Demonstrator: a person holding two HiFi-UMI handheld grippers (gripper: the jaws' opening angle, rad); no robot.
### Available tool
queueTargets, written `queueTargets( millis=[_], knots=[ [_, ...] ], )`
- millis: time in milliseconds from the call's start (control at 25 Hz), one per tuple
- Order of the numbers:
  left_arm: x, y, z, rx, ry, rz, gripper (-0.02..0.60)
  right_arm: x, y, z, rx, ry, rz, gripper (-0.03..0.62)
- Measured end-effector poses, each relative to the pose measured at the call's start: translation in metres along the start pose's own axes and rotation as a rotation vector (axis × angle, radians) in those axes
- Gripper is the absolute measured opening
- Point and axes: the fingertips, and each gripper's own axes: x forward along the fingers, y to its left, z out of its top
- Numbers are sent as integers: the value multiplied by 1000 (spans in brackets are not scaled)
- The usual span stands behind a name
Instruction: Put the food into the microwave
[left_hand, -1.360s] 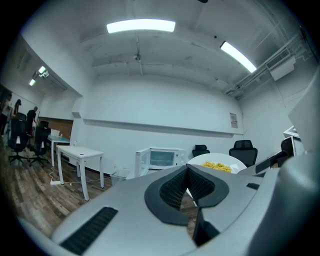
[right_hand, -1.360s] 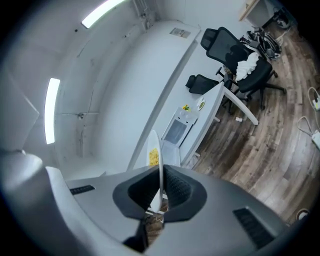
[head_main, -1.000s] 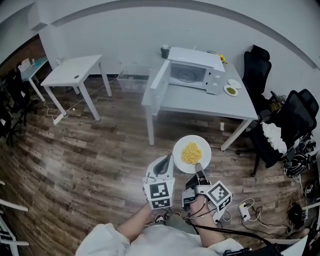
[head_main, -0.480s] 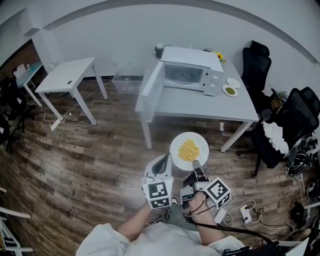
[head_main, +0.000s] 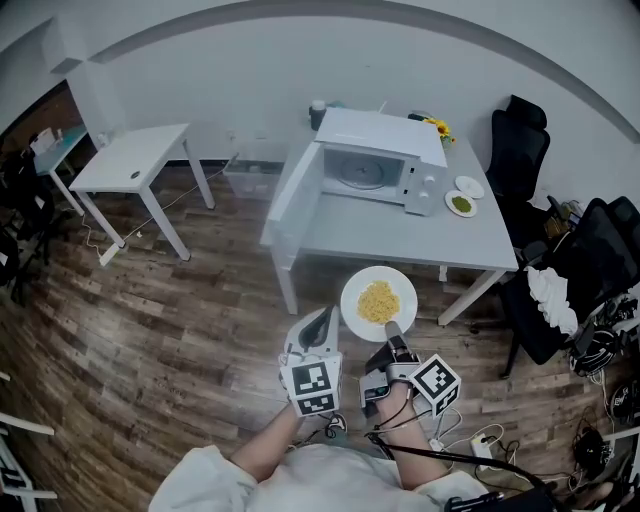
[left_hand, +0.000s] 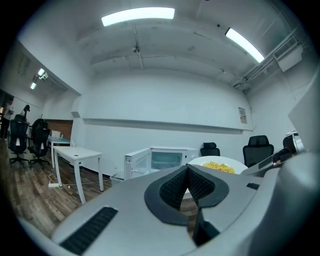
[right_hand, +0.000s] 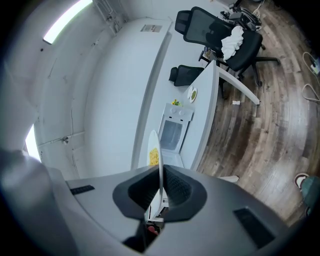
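Right tool (head_main: 392, 331) is clamped on the plate (head_main: 355, 300). We see the rim pinched edge-on between its pads (right_hand: 175, 187). The plate is held roughly level, with the noodles (head_main: 378, 301) piled mid-plate. It sits out in front of the microwave (head_main: 375, 160), short of the counter (head_main: 400, 228) front edge and over the wood floor (head_main: 180, 320). Left tool (head_main: 325, 315) is fully narrow, jaws together with nothing between them. It is just beside the plate on the microwave's door side. The microwave door (head_main: 295, 195) is swung wide open and the cavity faces us. A small dish (head_main: 461, 204) with something green is on the counter, on the microwave's control-panel side.
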Motion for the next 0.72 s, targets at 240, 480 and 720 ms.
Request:
queueTargets(
  millis=[240, 480, 720],
  knots=[
    [40, -6, 4, -1, -1, 27, 0, 36, -1, 25, 2, 23, 8, 26],
    [71, -12, 1, 3, 10, 44, 0, 64, -10, 45, 3, 48, -3, 26],
    [94, -13, -6, 10, 35, 52, 0, 84, -20, 55, 17, 58, -19, 26]
  ],
)
